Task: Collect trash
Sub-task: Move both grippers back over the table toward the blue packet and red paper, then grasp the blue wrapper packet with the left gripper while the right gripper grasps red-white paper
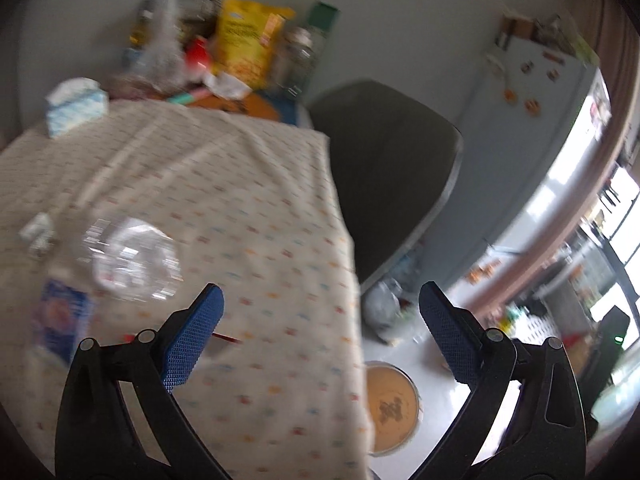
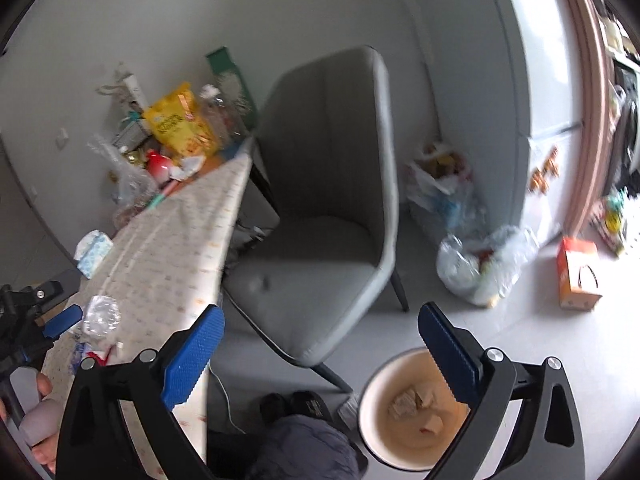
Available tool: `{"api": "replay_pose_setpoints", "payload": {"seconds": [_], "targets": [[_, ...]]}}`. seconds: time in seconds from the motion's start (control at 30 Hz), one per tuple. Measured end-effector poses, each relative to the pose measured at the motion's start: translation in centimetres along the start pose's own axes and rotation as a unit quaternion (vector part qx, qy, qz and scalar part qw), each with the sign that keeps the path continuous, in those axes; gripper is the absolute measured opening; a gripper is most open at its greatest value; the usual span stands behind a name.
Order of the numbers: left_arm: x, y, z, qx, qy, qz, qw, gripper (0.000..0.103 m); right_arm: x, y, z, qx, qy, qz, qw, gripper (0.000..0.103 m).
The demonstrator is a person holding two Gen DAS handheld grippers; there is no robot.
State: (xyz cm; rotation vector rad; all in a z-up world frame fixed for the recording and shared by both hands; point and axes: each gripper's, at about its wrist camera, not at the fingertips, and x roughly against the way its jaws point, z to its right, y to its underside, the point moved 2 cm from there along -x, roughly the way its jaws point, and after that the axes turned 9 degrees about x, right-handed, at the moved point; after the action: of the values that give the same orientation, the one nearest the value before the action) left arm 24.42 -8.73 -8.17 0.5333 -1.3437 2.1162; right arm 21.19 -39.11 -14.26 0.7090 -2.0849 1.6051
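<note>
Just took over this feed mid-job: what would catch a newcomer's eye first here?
Probably the crumpled clear plastic lying on the patterned tablecloth, ahead of the open left gripper. Next, the round bin on the floor beside the table, below the open right gripper, with scraps inside. Then the grey chair and the yellow bag in the far-end clutter.

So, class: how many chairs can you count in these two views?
1. A single grey chair stands at the side of the cloth-covered table, also seen in the left wrist view. Others may be hidden beyond the frame edges.
</note>
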Motion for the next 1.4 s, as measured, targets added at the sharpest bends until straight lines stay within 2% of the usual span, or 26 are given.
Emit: {"api": "replay_pose_setpoints", "payload": {"seconds": [0.13, 0.2, 0.33, 0.4, 0.5, 0.67, 0.83, 0.93, 1.17, 1.4], "targets": [[2.0, -0.6, -2.5, 0.000, -0.022, 0.041, 0.9989, 0.097, 0.8, -0.8, -3.2, 0.026, -0.001, 0.027, 0.999, 0.095], [2.8, -0.8, -3.8, 0.003, -0.019, 0.052, 0.9985, 0.097, 1.4, -1.1, -4.9, 0.038, -0.014, 0.051, 0.998, 0.095], [4.4, -1.0, -6.3, 0.009, -0.006, 0.069, 0.9976, 0.097, 2.0, -1.1, -7.8, 0.070, -0.032, 0.073, 0.994, 0.095], [4.7, -1.0, -7.5, 0.011, -0.001, 0.058, 0.9982, 0.097, 2.0, -1.0, -9.3, 0.080, -0.044, 0.072, 0.993, 0.095], [5.5, -0.9, -9.6, 0.038, 0.015, 0.049, 0.9980, 0.097, 1.7, -0.9, -11.3, 0.095, -0.075, 0.062, 0.991, 0.095], [6.9, -0.8, -12.6, 0.053, 0.005, 0.056, 0.9970, 0.097, 1.6, -0.6, -14.1, 0.112, -0.125, 0.047, 0.985, 0.095], [8.0, -0.7, -15.1, 0.066, 0.008, 0.058, 0.9961, 0.097, 1.2, -0.1, -16.9, 0.141, -0.139, 0.030, 0.980, 0.095], [8.6, -0.7, -16.5, 0.065, -0.004, 0.059, 0.9961, 0.097, 0.7, 0.2, -18.4, 0.155, -0.147, 0.013, 0.977, 0.095], [8.6, -0.7, -19.9, 0.085, -0.025, 0.049, 0.9948, 0.097, -1.4, 1.4, -21.6, 0.184, -0.171, -0.051, 0.967, 0.095], [6.4, 0.0, -21.1, 0.084, -0.037, 0.005, 0.9958, 0.095, -4.4, 2.6, -23.4, 0.191, -0.187, -0.103, 0.958, 0.078]]}}
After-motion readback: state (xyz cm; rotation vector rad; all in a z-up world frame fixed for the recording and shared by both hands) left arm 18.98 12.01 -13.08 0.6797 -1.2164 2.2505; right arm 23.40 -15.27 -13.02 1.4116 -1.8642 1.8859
